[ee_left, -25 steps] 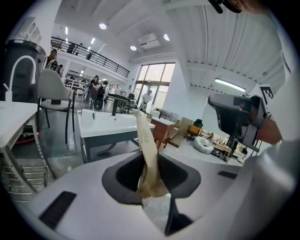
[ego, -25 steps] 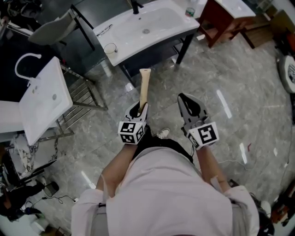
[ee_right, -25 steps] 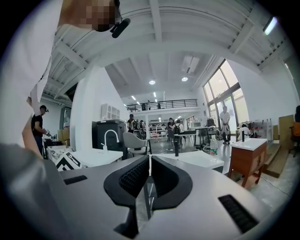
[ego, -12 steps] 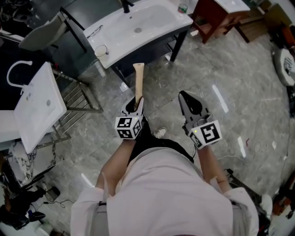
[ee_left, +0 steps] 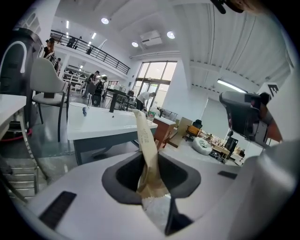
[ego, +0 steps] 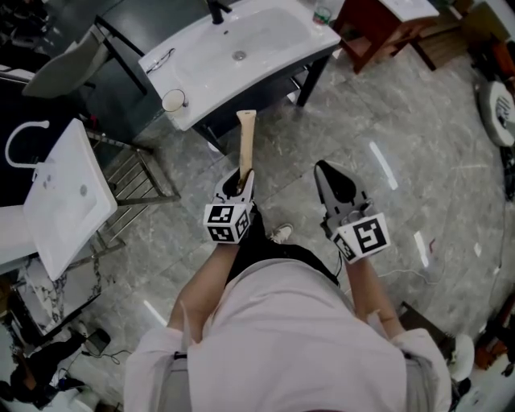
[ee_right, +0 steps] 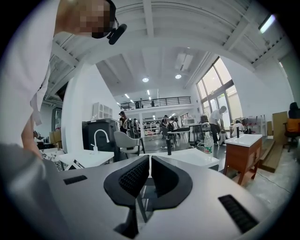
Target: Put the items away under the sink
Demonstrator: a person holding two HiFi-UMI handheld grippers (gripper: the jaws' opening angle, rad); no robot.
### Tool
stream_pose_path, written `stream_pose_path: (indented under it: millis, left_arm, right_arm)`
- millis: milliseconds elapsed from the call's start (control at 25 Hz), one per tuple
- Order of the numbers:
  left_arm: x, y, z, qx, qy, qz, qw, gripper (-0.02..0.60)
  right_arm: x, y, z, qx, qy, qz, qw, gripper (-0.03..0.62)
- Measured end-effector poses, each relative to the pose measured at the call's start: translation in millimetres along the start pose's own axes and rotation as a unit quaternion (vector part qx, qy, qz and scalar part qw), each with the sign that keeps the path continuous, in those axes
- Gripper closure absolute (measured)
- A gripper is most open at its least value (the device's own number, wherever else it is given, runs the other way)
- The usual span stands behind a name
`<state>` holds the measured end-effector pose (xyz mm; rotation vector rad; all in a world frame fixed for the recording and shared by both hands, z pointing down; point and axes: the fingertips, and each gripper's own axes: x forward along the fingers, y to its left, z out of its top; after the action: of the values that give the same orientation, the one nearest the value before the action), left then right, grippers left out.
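A long, flat tan paper-wrapped item [ego: 245, 145] sticks forward out of my left gripper [ego: 240, 179], which is shut on its lower end. The left gripper view shows the item [ee_left: 146, 140] standing up between the pads and leaning toward the white sink [ee_left: 103, 124]. My right gripper [ego: 328, 172] is level beside it, shut with nothing between its fingers [ee_right: 133, 176]. The white sink [ego: 241, 48] stands on a dark frame ahead of both grippers, with a dark shelf [ego: 265, 90] below the basin. Both grippers hang over the grey floor, short of the sink.
A cup [ego: 173, 100] sits on the sink's near left corner and a bottle [ego: 323, 14] on its far right. A second white basin [ego: 68, 193] on a metal rack [ego: 137, 173] stands at the left. A red-brown cabinet [ego: 378, 32] is at the right.
The sink has drifted left in the head view and the basin at the left has slid lower. Both grippers keep their pose, the left still holding the tan item.
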<state>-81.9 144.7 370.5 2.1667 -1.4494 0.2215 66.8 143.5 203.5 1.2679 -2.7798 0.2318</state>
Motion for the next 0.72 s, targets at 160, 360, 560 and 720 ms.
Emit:
stream_pose_path:
  millis: [160, 360, 560, 720]
  left_arm:
    - [16.1, 15.1, 10.4, -0.007, 0.005, -0.009, 0.9999, 0.485]
    - [39.2, 40.5, 23.0, -0.010, 0.020, -0.029, 0.9993, 0.485]
    - [70.5, 65.2, 37.5, -0.021, 0.029, -0.052, 0.9980, 0.485]
    - [90.8, 79.2, 48.5, -0.025, 0.035, -0.070, 0.9966, 0.485]
  right_arm:
    - [33.0, -5.9, 0.2, 0.004, 0.009, -0.001, 1.000, 0.556]
    - [85.1, -10.8, 1.4, 0.007, 0.025, 0.000, 1.000, 0.556]
    - [135.2, -20.3, 11.1, -0.003, 0.036, -0.007, 0.999, 0.556]
    - [162.5, -26.5, 18.2, -0.011, 0.041, -0.019, 0.999, 0.555]
